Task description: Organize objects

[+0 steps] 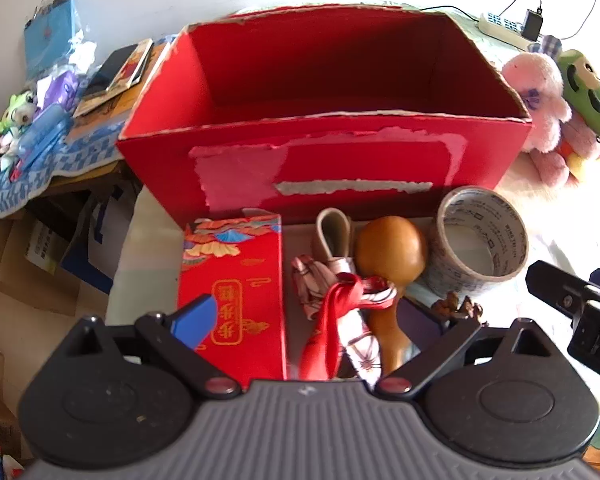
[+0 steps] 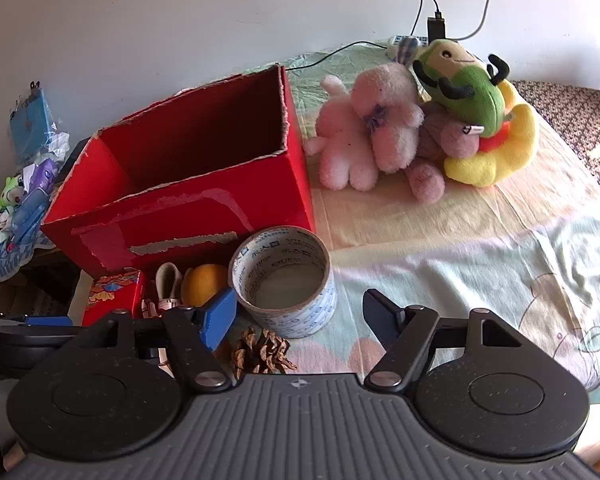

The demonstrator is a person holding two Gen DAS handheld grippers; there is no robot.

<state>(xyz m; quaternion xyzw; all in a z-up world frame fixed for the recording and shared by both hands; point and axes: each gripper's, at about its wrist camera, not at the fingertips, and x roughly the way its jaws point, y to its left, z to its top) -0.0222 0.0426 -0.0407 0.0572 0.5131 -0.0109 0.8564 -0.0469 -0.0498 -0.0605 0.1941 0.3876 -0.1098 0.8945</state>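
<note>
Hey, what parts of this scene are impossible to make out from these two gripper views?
- Red box floor: both views, hidden by its front wall.
- Wooden gourd base: left wrist view, behind the gripper body.
- Pine cone: partly covered by the gripper in both views.
- Tape roll print: too small to read.

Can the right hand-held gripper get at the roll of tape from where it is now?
Probably yes. The right hand-held gripper is open, and the roll of tape stands upright just ahead between its fingers. Only the pine cone lies near, below the path.
</note>
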